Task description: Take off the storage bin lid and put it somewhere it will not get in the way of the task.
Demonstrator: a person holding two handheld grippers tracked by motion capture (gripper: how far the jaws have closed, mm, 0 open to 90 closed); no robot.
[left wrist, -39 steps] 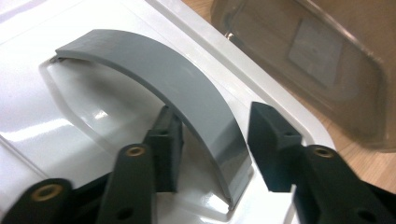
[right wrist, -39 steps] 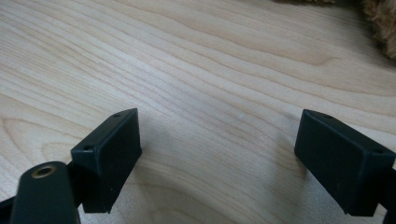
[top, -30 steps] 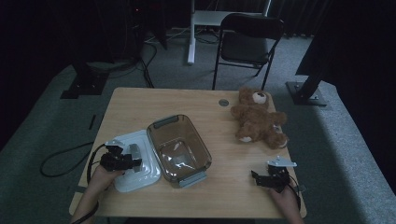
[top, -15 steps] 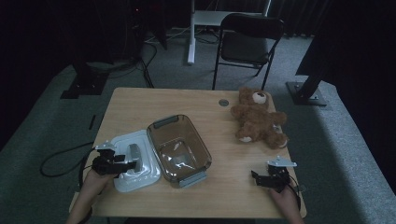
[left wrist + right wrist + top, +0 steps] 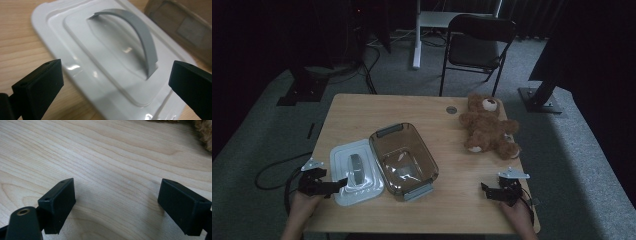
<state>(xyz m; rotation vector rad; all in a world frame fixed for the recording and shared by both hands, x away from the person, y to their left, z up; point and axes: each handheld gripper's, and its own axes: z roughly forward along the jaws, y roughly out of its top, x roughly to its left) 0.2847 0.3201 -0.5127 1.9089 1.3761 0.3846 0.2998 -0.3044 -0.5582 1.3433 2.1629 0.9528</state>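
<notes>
Looking down from the high view, a wooden counter (image 5: 362, 115) carries a white lid (image 5: 356, 172) with a grey handle (image 5: 356, 168) near its front left corner, and a clear brown-tinted container (image 5: 404, 159) lies just beside the lid on its right, their edges touching or nearly so. A brown teddy bear (image 5: 488, 127) lies near the right edge toward the far side, with a small round grommet (image 5: 451, 109) just left of its head. The left gripper (image 5: 336, 185) sits at the lid's front left corner, and the right gripper (image 5: 485, 189) rests near the front right corner, well apart from the bear. A folding chair (image 5: 479, 44) stands on the floor beyond the far edge. From the left gripper view, the fingers (image 5: 40, 88) stand wide, spread on either side of the lid's front part, the arched handle between and beyond them; whether they touch the lid I cannot tell. From the right gripper view, the fingers (image 5: 59, 201) are wide apart over bare wood, holding nothing, with a scrap of bear fur at the upper right corner.
</notes>
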